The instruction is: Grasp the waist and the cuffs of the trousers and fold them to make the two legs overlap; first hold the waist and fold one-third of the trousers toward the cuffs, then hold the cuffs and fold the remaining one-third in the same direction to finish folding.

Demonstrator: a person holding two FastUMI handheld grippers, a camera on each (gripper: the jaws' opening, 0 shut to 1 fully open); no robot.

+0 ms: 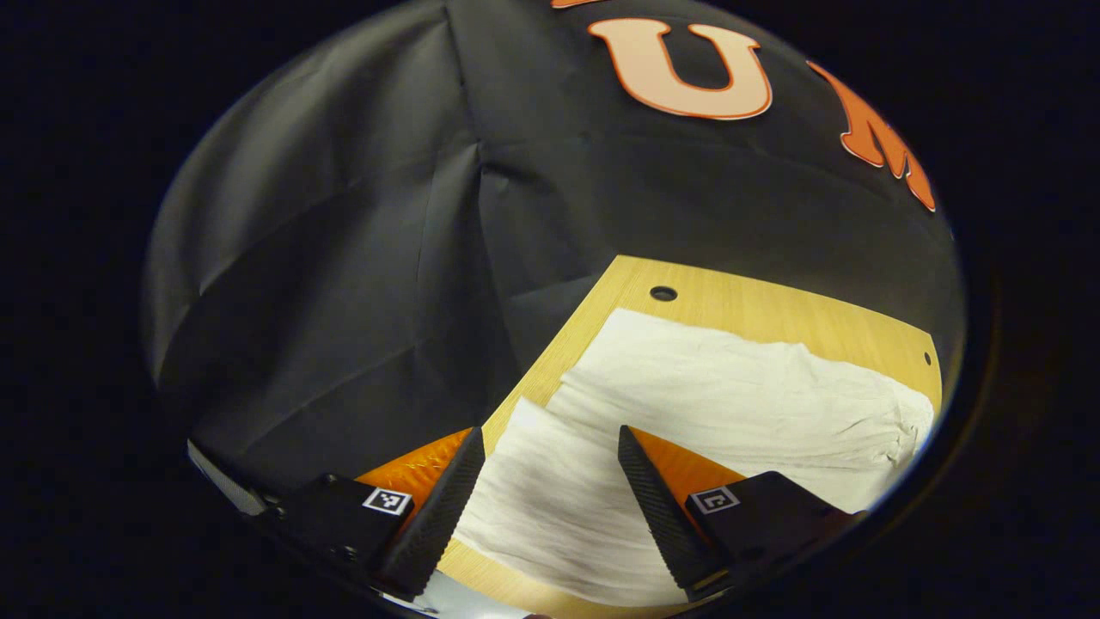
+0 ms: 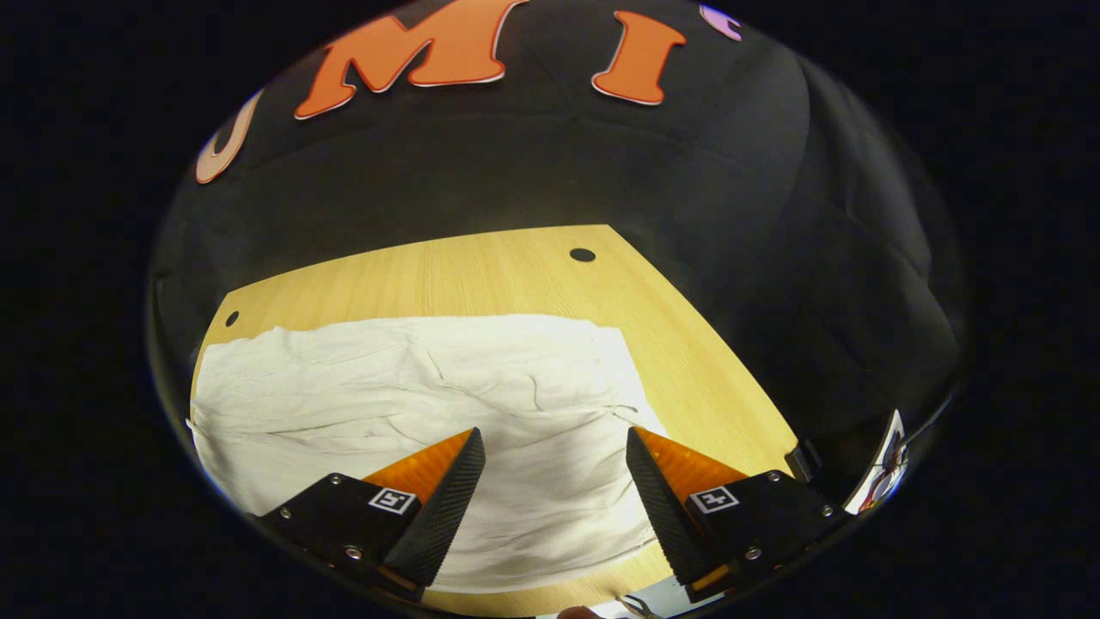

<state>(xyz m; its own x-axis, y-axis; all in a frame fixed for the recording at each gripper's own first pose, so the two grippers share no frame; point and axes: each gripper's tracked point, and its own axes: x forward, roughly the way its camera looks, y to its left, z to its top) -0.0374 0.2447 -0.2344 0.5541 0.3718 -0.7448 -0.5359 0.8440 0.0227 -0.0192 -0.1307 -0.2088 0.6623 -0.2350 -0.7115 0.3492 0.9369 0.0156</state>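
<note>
Left gripper [image 1: 550,447]: frame bottom, jaws apart, holding nothing, above trousers' left end. Right gripper [image 2: 556,447]: frame bottom, jaws apart, holding nothing, above right end. Trousers [image 2: 412,378]: pale cloth, frame centre, directly beyond both grippers, long axis left-right. Table [image 2: 481,266]: wood, bare past cloth, holes near far corners. Nothing obstructs.

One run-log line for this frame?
trousers: spread on table | left gripper: open, over cloth | right gripper: open, over cloth | fold: not started
</note>
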